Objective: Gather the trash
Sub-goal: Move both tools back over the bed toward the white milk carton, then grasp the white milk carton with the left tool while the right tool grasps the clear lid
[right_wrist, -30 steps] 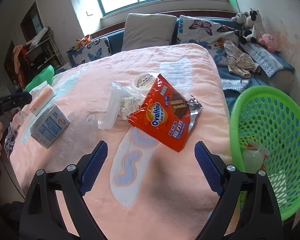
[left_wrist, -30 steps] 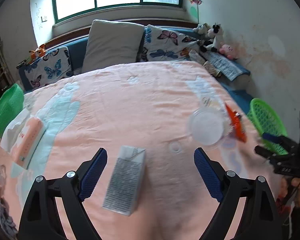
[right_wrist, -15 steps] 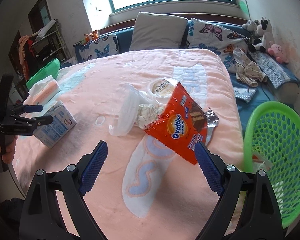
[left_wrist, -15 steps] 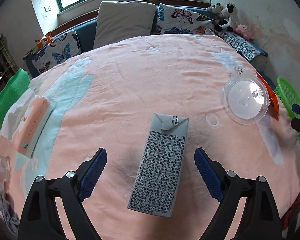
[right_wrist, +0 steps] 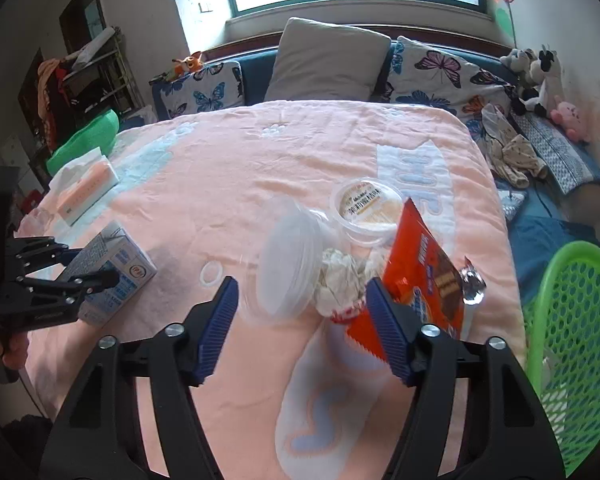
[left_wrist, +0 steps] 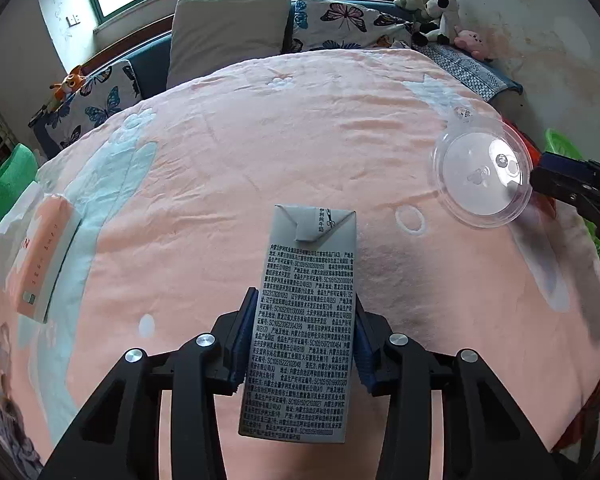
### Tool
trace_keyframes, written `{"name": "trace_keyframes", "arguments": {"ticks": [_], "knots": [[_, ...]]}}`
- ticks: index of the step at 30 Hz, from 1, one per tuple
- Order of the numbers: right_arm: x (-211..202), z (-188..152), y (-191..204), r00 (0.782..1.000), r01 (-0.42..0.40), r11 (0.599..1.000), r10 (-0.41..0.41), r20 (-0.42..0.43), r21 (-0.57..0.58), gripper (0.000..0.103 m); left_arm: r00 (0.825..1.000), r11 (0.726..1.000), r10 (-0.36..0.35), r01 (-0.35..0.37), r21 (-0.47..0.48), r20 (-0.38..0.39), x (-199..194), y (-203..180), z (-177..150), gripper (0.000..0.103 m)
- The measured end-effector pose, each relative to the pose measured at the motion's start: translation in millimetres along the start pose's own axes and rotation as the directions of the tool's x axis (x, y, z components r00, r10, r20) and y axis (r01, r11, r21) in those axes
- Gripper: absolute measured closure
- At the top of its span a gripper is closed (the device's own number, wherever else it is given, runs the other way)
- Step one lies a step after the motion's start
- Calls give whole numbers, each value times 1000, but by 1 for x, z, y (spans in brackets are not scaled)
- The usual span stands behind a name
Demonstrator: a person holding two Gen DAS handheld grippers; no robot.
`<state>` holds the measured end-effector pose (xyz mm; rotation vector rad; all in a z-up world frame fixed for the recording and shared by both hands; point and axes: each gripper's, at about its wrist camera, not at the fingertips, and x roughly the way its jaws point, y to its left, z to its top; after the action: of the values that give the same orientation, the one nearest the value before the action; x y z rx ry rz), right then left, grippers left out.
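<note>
Milk carton (left_wrist: 306,320) flat on bed (left_wrist: 260,152), long axis along left gripper (left_wrist: 302,338), folded top pointing away; jaws closing against its sides.

A tissue pack (left_wrist: 40,256) lies on the pink blanket (left_wrist: 260,152) left of the gripper; butterfly pillows (right_wrist: 440,76) and plush toys (right_wrist: 536,76) sit beyond.
</note>
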<state>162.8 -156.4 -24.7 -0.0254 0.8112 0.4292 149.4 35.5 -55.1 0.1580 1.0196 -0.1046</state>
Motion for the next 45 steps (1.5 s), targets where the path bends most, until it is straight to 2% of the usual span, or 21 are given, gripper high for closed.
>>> {"name": "trace_keyframes", "arguments": {"ticks": [7,11,15,24,33,39,45], "knots": [[27,13,-5,999,26,999,-25,-26,29,56,1000,1000,-24,24,6,15,-4,-5,3,62],[31,16,-10,999,36,998,-35,-22,43,74,999,999,-39,39,0,25,-6,-8,6,62],[24,13,-14,1000,27,998,-26,-11,53,84,998,998,-57,58,-3,33,-8,-12,9,62],[9,4,-10,1000,26,999,-25,-4,28,90,996,997,-78,78,7,49,-13,-21,12,62],[-31,-12,-22,999,34,999,-36,38,41,90,991,993,-120,120,5,58,-21,-31,19,62],[-66,-20,-45,994,85,995,-89,68,59,90,984,986,-161,157,62,81,-38,-64,32,62],[-101,-36,-90,981,166,980,-175,81,111,90,970,969,-228,218,118,87,-50,-108,43,62]]}}
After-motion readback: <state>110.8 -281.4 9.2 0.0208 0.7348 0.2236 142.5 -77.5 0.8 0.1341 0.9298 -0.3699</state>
